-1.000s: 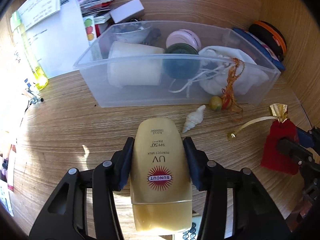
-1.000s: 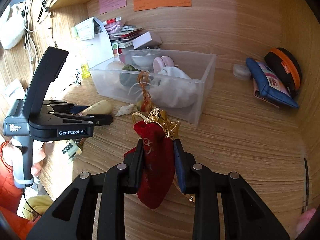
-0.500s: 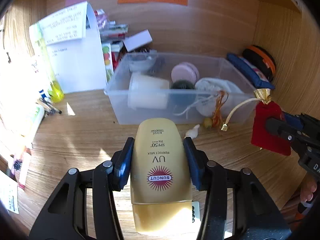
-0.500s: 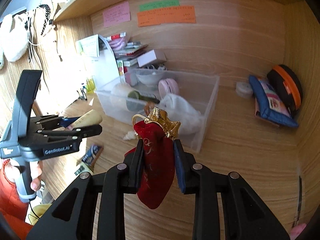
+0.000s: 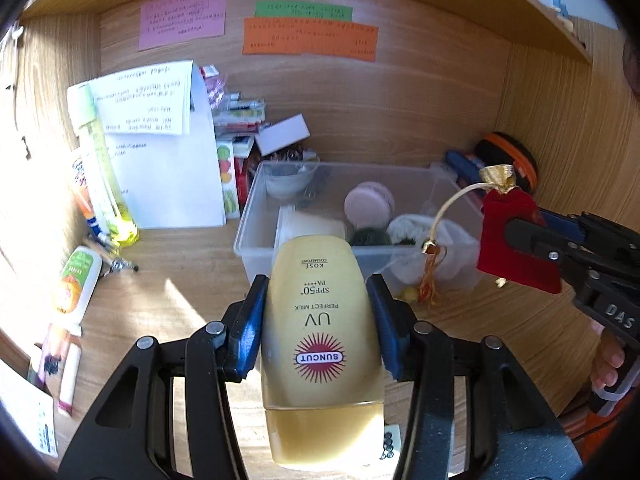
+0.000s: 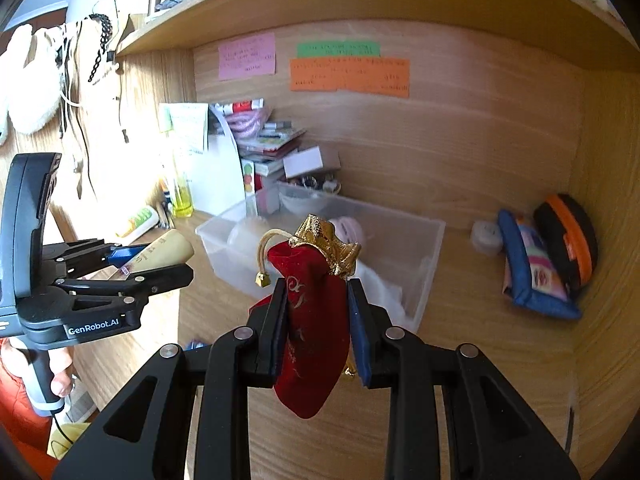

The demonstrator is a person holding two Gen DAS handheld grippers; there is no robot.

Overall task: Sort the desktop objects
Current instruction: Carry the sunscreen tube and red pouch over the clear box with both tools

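Note:
My left gripper (image 5: 318, 292) is shut on a yellow sunscreen bottle (image 5: 320, 320) and holds it in the air in front of the clear plastic bin (image 5: 256, 216). It also shows in the right wrist view (image 6: 160, 258). My right gripper (image 6: 316, 296) is shut on a red velvet pouch (image 6: 310, 328) with a gold top, held above the desk in front of the bin (image 6: 430, 256). The pouch also shows in the left wrist view (image 5: 500, 232). The bin holds a pink round case (image 5: 368, 204), a white cup, a white cloth bag and other items.
White papers (image 5: 160, 140) and a yellow-green bottle (image 5: 100, 168) stand at the back left. A blue pouch (image 6: 532, 264) and a black-orange case (image 6: 568, 236) lie at the right wall. A tube (image 5: 74, 280) and pens lie at the left. A shelf hangs overhead.
Both grippers have risen and pulled back from the desk with their objects. The bin now looks lower and farther, and the sticky notes on the back wall have come into view.

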